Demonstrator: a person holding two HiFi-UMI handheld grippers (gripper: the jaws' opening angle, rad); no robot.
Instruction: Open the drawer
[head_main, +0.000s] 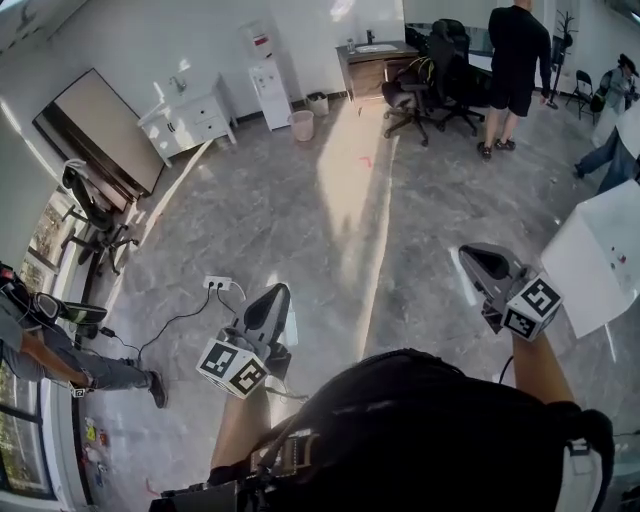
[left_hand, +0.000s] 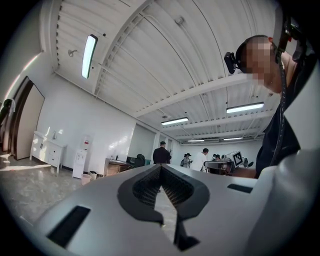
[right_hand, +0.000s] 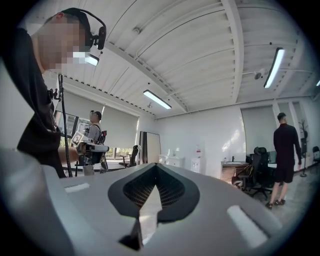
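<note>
The person stands on a grey polished floor (head_main: 330, 220) in a large room and holds both tools in front of the body, over the bare floor. In the head view the left claw (head_main: 275, 298) is at the lower middle of the frame, with its marker cube (head_main: 232, 366) nearer to the body. The right claw (head_main: 472, 257) is at the right of the frame, and its marker cube (head_main: 532, 307) is also on the body side.

In the left gripper view the two jaws meet at their tips and nothing is between them, so this claw is closed and empty. The right gripper view shows the same: the jaws are together at the tips and grip nothing.

The drawer is in the white cabinet (head_main: 190, 122), which stands against the wall in the upper left of the head view, well apart from both claws. Its drawer fronts look shut, but they are small in the frame.

To the right of the cabinet, along the same wall, there are a white water dispenser (head_main: 270, 95) and a pink bin (head_main: 301, 125). A person in black clothes (head_main: 517, 60) stands at the upper right. A white power strip (head_main: 217, 283) lies on the floor near the left claw. The corner of a white tabletop (head_main: 600, 260) is just beside the right claw.
</note>
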